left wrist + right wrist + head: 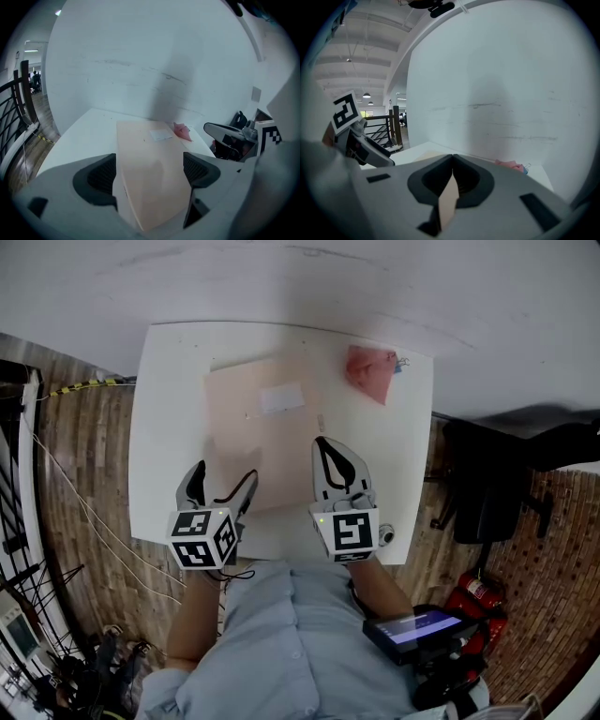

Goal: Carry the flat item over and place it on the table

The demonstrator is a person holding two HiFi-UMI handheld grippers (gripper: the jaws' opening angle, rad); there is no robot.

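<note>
The flat item (262,437) is a pale pink sheet with a white label (281,397). It lies on the white table (169,409), its near edge by my grippers. My left gripper (223,479) stands open at the sheet's near left corner. In the left gripper view the sheet (150,178) runs between the wide-apart pads (101,178) without being pressed. My right gripper (325,444) is shut on the sheet's right near edge. In the right gripper view a thin strip of the sheet (449,199) shows pinched between the closed jaws of that gripper (452,161).
A crumpled pink cloth (370,371) lies at the table's far right corner. A small round object (386,535) sits at the near right edge. A black chair (487,484) and a red fire extinguisher (473,606) stand right of the table. Cables run over the floor at left.
</note>
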